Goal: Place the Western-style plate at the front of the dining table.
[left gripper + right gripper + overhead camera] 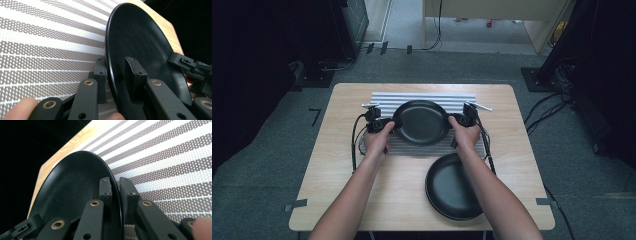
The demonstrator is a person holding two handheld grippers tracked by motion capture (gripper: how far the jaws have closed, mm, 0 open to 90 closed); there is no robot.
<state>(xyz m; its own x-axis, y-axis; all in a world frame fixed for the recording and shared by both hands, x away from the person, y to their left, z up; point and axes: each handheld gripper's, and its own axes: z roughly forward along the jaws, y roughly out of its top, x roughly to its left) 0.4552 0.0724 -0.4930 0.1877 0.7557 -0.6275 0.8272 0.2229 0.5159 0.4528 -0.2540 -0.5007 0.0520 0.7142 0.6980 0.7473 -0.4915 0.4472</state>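
A: Start at the left. What is the left gripper [388, 124] doing?

B: Its jaws are clamped on the left rim of a black plate [422, 122]. In the left gripper view, one jaw sits under the rim against the plate's outer side and the other lies on the inner face of the black plate [140, 45], so the rim is pinched between them. The left gripper [116, 75] has closed about as far as that rim allows.

A: And where is that plate?

B: Over the striped grey-and-white placemat [387, 97] near the far middle of the wooden table [342, 165]. Whether it rests on the mat or is lifted just off it, I cannot tell.

A: Go on to the right.

B: The right gripper [453, 120] grips the opposite rim of the same plate. In the right gripper view, its two jaws stand close together with the thin edge of the black plate [72, 185] squeezed between them; the right gripper [115, 191] is nearly shut on that edge. The striped placemat [170, 157] runs behind it.

A: So both hands share one plate?

B: Yes, one gripper on each side, facing each other across it.

A: Anything else on the table?

B: A second black plate [452, 187] lies flat on the bare wood near the front right, partly under the person's right forearm [497, 195].
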